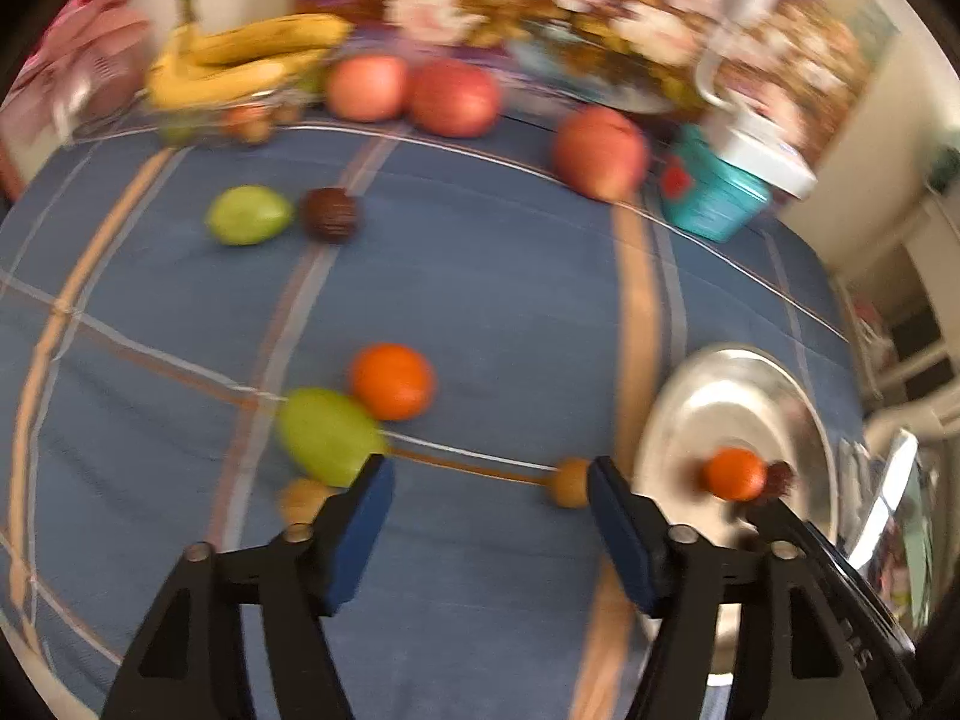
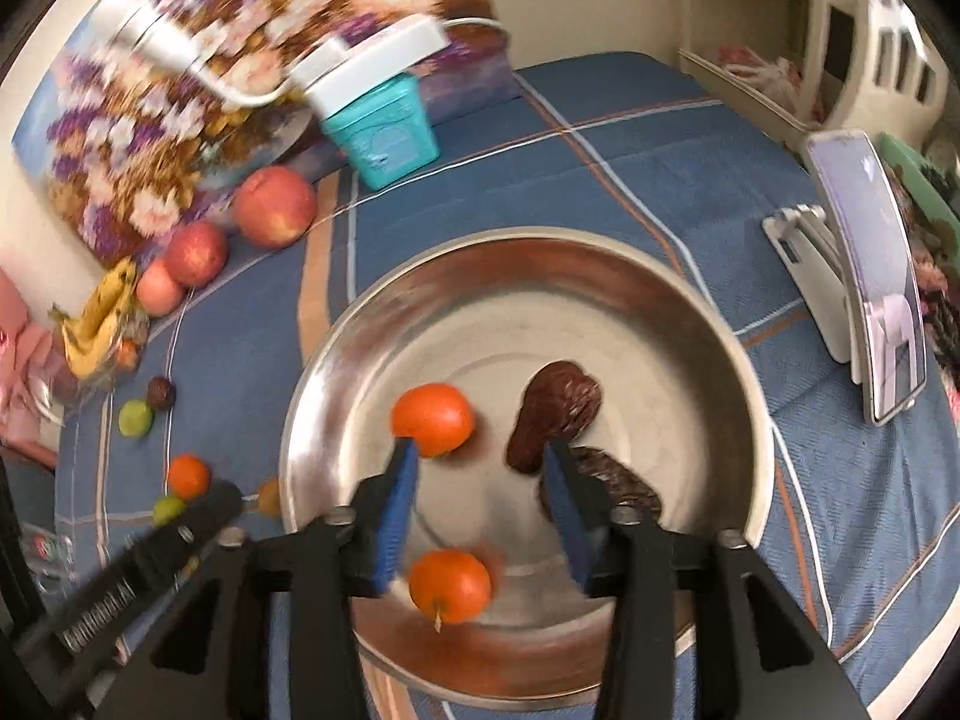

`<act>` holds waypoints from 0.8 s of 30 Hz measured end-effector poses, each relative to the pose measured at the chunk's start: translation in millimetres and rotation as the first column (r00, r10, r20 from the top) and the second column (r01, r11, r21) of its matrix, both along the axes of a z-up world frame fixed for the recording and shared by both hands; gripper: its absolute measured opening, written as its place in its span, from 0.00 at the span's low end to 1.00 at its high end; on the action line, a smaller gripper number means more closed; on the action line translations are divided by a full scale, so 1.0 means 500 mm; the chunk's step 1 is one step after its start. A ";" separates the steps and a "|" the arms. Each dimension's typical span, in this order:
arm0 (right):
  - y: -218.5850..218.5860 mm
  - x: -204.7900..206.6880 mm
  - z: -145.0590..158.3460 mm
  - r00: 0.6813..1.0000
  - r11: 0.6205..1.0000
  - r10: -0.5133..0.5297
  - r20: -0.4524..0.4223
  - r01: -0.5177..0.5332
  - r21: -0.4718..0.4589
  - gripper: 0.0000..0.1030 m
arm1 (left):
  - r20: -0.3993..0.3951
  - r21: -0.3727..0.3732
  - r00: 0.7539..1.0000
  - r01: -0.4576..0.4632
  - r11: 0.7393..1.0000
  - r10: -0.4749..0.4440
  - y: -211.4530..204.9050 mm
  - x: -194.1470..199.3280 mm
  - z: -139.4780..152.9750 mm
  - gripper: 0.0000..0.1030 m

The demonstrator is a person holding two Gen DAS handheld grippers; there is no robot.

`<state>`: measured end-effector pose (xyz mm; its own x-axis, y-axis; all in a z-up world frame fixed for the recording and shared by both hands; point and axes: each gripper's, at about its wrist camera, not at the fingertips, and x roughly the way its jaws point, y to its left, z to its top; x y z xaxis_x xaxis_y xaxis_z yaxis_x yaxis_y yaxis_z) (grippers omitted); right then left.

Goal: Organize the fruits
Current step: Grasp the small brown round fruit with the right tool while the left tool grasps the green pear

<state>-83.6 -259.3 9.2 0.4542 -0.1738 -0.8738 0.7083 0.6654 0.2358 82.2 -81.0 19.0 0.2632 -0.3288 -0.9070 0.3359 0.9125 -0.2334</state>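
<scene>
Two pairs of tongs are seen over a bed covered in a blue plaid sheet point(image 1: 480, 276), where fruit is being sorted. The left tongs point(image 1: 489, 480) are held wide apart above bare sheet, with nothing between the blue pads. Just ahead of them a green fruit point(image 1: 327, 435) is seen touching an orange point(image 1: 393, 381), and a small tan fruit point(image 1: 570, 482) lies close beside the right-hand pad. Farther off, a second green fruit point(image 1: 249, 214) and a dark round fruit point(image 1: 330, 214) sit side by side. Three red apples point(image 1: 456, 97) and a bunch of bananas point(image 1: 240, 63) are ranged along the far edge, near a teal box point(image 1: 711, 198).

The right tongs point(image 2: 477, 462) are shown partly open over a round metal plate point(image 2: 690, 324), gripping nothing. On the plate, one orange point(image 2: 432, 419) rests by the left pad, another orange point(image 2: 450, 585) lies nearer the camera between the two arms, and two dark wrinkled fruits point(image 2: 555, 411) are seen by the right pad. A phone on a white stand point(image 2: 870, 294) is propped beside the plate.
</scene>
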 end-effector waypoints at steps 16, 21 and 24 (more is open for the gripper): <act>0.089 0.056 0.027 0.990 0.985 0.141 -0.022 -0.143 -0.098 0.84 | 0.153 0.142 0.973 -0.192 0.971 0.170 0.134 0.047 0.014 1.00; 0.105 0.064 0.033 0.990 0.982 0.142 -0.002 -0.141 -0.126 0.96 | 0.185 0.153 0.967 -0.204 0.967 0.175 0.153 0.047 0.024 1.00; 0.116 0.074 0.033 0.989 0.980 0.151 -0.003 -0.150 -0.134 0.96 | 0.207 0.155 0.960 -0.224 0.962 0.190 0.168 0.049 0.032 1.00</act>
